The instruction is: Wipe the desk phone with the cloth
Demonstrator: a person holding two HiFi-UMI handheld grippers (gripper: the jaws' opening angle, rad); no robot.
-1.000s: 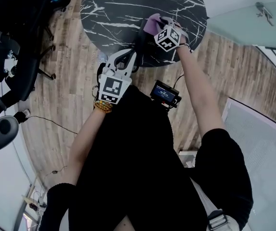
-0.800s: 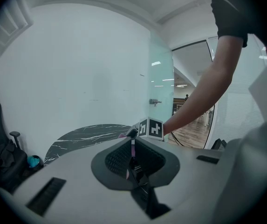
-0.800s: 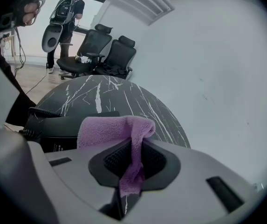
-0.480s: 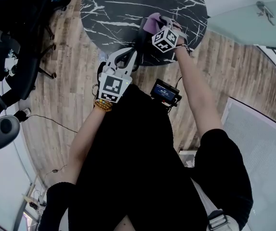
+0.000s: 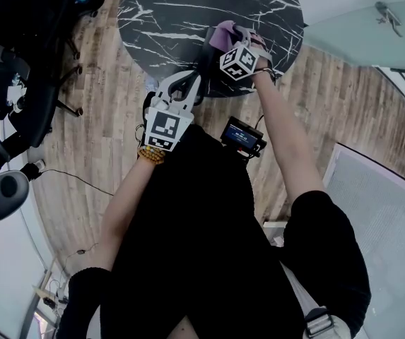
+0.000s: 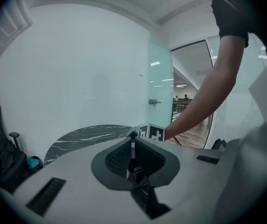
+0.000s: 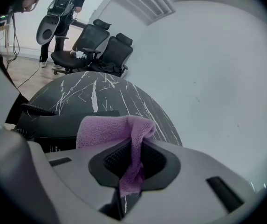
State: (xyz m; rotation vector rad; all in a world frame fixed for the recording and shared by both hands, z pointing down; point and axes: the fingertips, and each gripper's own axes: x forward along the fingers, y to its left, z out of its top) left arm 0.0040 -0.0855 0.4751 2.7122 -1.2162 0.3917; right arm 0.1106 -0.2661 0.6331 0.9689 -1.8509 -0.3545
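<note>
My right gripper is shut on a purple cloth, which lies pressed on the black desk phone at the near edge of the round black marble table. In the right gripper view the cloth bunches between the jaws and drapes over the phone, whose coiled cord shows at its left. Short of the table edge, left of the phone, my left gripper hangs with its jaws together and nothing in them.
Black office chairs stand on the wood floor left of the table. A small black device with a screen hangs at the person's waist. A glass wall runs at the right. Chairs and a standing person are beyond the table.
My right gripper has slid a little to the left and toward me over the phone, taking the cloth along. The left gripper has not moved.
</note>
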